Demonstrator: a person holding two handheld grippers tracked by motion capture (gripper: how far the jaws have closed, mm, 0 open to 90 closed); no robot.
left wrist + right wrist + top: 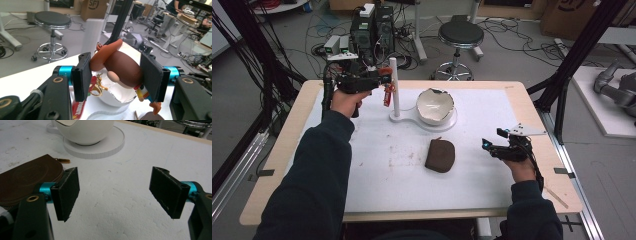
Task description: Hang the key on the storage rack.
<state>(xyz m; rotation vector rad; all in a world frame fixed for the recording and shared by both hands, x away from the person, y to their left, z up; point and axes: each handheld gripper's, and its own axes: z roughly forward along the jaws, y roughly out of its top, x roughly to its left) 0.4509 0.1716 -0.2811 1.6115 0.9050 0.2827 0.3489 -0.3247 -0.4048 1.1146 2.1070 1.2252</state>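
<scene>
Holding the monkey keychain [120, 67] pinched in your left gripper [379, 80] beside the white post [394, 85], you have hanging it left, I judge. Your right gripper [115, 192] waits spread near the brown pouch [440, 155].

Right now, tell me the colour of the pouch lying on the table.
Dark brown. The pouch shows best in the high view.

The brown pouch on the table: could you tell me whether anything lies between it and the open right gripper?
Nothing visible does. The right gripper is open above bare white mat, and the brown pouch lies just beyond its left-hand finger in the right gripper view, with only mat between them.
</scene>
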